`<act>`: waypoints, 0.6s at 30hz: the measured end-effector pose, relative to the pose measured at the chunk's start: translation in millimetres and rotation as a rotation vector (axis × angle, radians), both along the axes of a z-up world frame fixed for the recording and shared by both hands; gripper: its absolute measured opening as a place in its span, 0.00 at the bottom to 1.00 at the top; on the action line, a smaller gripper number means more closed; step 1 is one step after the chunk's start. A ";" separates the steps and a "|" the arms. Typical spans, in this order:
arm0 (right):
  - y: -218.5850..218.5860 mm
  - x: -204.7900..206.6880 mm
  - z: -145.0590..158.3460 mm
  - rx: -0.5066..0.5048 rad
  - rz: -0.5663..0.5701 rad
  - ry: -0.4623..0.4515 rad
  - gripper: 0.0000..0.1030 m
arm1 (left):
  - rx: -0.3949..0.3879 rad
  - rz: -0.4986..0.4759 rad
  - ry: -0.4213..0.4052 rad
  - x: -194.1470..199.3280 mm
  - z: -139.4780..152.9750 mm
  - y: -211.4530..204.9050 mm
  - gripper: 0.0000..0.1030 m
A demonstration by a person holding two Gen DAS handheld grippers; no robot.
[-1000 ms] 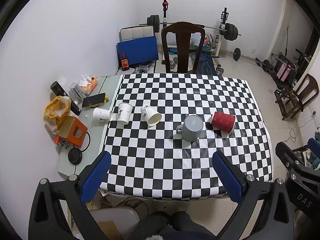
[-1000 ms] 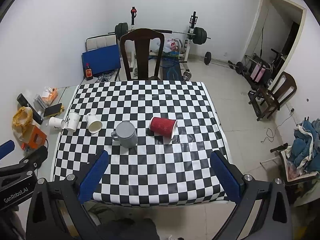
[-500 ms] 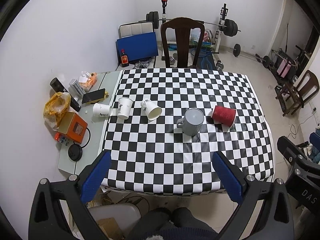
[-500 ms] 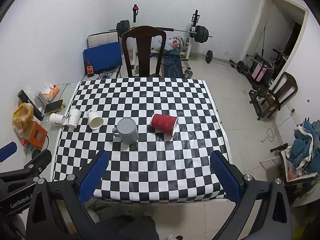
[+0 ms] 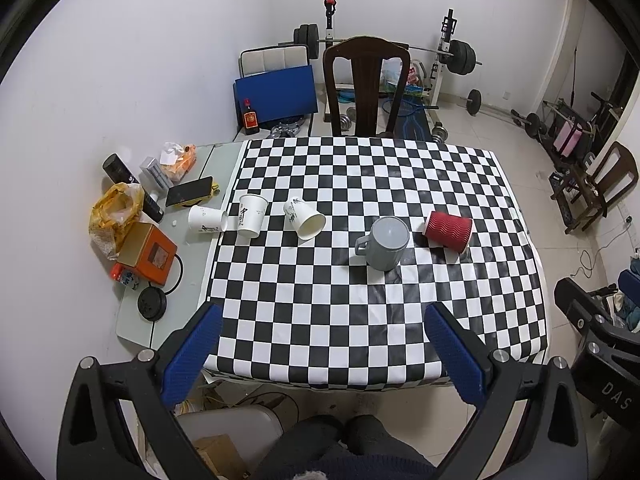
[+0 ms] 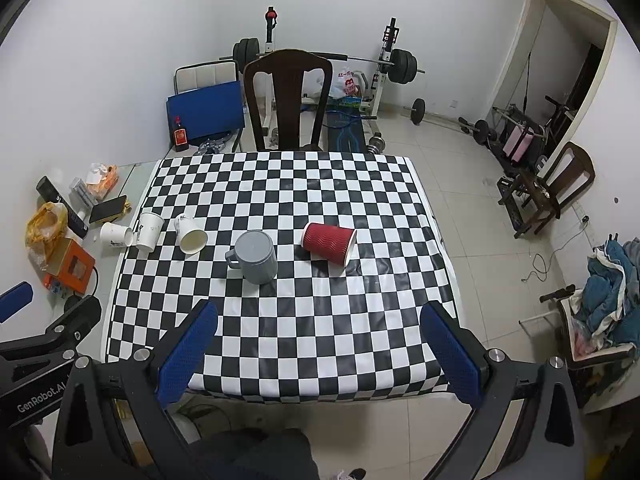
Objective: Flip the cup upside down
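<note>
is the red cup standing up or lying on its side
On its side. The red cup lies on the checkered tablecloth, ribbed wall down, open mouth facing right, beside the inverted grey mug.

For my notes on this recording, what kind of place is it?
Probably a spare room at home used as a gym: a barbell rack and wooden chair stand behind a checkered table holding paper cups.
</note>
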State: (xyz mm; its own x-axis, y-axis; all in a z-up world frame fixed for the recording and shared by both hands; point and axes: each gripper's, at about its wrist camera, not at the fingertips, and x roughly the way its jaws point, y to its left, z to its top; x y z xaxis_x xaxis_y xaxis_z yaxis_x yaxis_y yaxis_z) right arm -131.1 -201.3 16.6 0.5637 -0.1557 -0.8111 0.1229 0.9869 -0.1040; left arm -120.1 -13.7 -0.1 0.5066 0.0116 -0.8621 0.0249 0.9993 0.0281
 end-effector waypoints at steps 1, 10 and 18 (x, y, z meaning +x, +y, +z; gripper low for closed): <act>-0.5 0.7 -1.0 0.000 0.001 0.000 0.99 | 0.001 0.000 -0.001 0.0 0.1 0.1 1.00; -0.6 1.2 0.3 -0.002 0.002 0.002 0.99 | -0.001 -0.001 -0.002 -2.6 2.8 1.1 1.00; 0.1 2.0 1.3 -0.002 0.001 0.003 0.99 | -0.001 -0.003 -0.001 -2.6 -3.9 -0.1 1.00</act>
State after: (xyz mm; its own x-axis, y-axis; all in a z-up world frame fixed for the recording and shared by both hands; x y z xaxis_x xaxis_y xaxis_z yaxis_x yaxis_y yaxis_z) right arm -129.1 -201.2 17.9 0.5612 -0.1565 -0.8128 0.1216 0.9869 -0.1060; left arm -122.7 -13.8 -4.0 0.5075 0.0095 -0.8616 0.0280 0.9992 0.0275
